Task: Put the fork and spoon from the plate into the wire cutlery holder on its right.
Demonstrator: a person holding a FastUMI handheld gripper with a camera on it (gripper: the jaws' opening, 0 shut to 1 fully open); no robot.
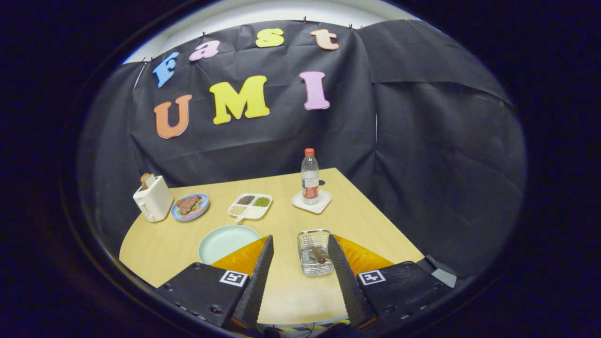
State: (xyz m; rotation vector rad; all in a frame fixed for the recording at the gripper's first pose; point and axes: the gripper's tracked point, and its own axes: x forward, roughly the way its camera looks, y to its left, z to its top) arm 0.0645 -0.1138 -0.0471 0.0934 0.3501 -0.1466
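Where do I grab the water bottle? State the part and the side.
Probably the labelled midsection of the water bottle, approached level from the near side: it stands upright on the white coaster, and its round body suits a side pinch. The gripper is open, holding nothing.

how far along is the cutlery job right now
Looks nearly or fully done: the plate is bare, and cutlery with a wooden handle lies in the wire holder. Whether both pieces are inside I cannot tell. The gripper is open and holds nothing.
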